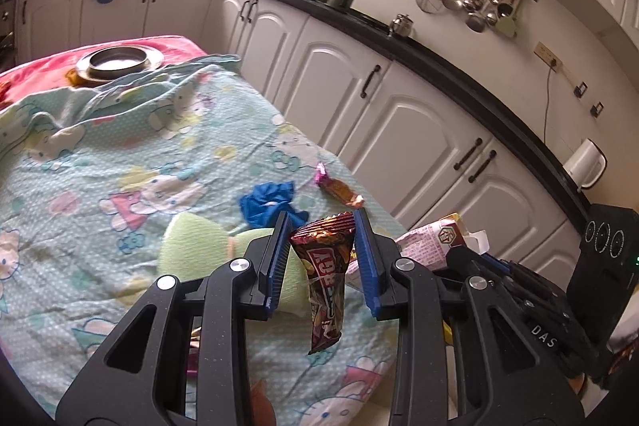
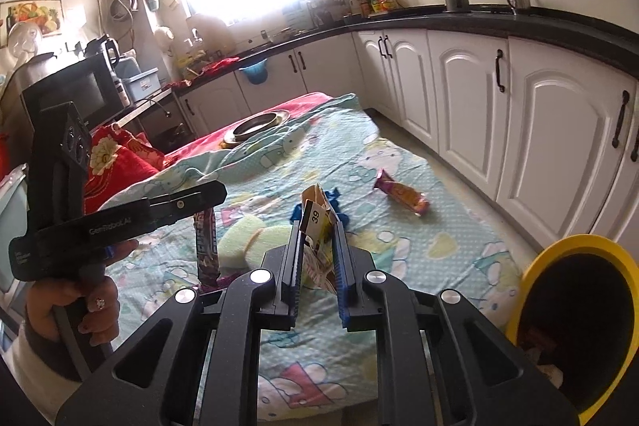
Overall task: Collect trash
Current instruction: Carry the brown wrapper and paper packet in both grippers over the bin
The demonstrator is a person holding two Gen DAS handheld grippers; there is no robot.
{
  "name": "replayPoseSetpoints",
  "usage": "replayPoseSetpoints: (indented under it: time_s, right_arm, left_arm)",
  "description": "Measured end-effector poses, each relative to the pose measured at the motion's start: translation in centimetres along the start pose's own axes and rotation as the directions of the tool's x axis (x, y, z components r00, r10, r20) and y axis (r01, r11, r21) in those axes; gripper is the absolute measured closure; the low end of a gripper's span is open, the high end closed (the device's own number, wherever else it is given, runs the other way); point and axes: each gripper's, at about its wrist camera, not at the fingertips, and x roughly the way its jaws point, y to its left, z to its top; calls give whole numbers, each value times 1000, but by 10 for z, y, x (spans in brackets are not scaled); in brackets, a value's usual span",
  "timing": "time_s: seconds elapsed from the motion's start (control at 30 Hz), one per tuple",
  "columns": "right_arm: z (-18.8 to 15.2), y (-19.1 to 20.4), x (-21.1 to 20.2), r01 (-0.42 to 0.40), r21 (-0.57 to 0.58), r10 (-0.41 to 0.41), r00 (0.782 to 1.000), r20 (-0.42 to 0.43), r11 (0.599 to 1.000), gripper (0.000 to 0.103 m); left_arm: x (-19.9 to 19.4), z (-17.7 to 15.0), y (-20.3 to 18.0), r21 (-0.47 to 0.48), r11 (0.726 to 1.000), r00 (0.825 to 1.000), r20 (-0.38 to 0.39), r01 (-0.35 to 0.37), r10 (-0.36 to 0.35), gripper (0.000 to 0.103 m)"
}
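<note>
At frame left, the left gripper (image 1: 321, 226) pinches a brown snack wrapper (image 1: 325, 282) by its top edge only — it could slip. Centre, the right gripper (image 2: 315, 238) clamps a torn carton (image 2: 317, 222) above the bed (image 2: 439, 242); the yellow bin (image 2: 531, 266) sits lower right — a hurried drop may miss.

The letters "DAS" (image 1: 544, 335) are printed in white on the black body of the right claw, seen at the lower right of the left wrist view. On the side of the left claw (image 2: 110, 226) the white marking "GenRobot.AI" is read – smaller lines beneath it are too small to tell. The number "39" is printed on a yellow-and-black carton flap (image 2: 315, 216). The snack wrapper (image 1: 325, 282) carries large white-and-red lettering, inverted and not legible.
</note>
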Motion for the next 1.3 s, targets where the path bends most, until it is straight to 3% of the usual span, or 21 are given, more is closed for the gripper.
replayPoseSetpoints:
  time_s: [0.53, 1.3]
  right_arm:
    - [-7, -59, -45, 103, 108, -109, 993, 55, 989, 89]
    - [-36, -144, -101, 263, 273, -297, 951, 89, 925, 89]
  left_arm:
    - [25, 0, -62, 90, 993, 997, 1, 74, -74, 78]
    - [73, -10, -144, 168, 967, 981, -45, 193, -189, 78]
